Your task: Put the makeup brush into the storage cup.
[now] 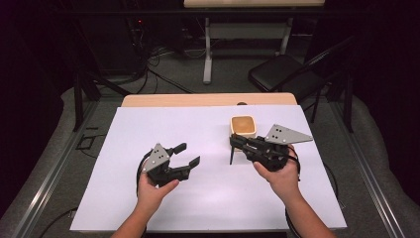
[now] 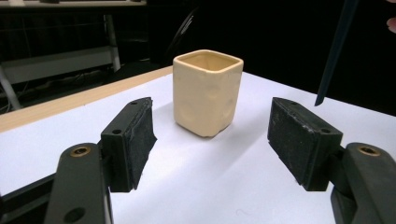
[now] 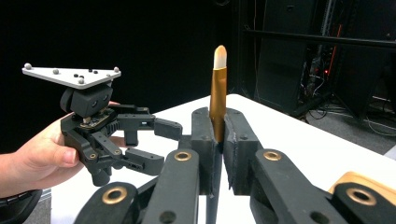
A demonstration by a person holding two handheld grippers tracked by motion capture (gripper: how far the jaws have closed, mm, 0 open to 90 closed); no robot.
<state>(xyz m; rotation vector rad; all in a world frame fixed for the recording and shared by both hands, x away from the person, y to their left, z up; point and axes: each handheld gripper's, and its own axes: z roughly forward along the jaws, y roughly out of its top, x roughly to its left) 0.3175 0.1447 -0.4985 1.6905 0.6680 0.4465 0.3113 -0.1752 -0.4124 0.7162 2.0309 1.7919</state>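
A cream square cup (image 1: 242, 126) stands upright on the white table cover (image 1: 208, 198), right of centre toward the back. My right gripper (image 1: 234, 141) is just in front of the cup, shut on a paintbrush (image 3: 217, 88) with a gold ferrule and a pale tip. The brush's thin dark handle (image 1: 232, 154) points down toward the table. My left gripper (image 1: 189, 154) is open and holds nothing, left of the brush. In the left gripper view the cup (image 2: 208, 91) stands beyond the open pads (image 2: 299, 140), with the dark handle (image 2: 334, 51) at upper right.
The wooden table edge (image 1: 208, 100) shows behind the white cover. A black folding chair (image 1: 282, 74) and a desk leg (image 1: 208, 54) stand on the floor beyond. In the right gripper view the left gripper (image 3: 166, 147) is held in a hand nearby.
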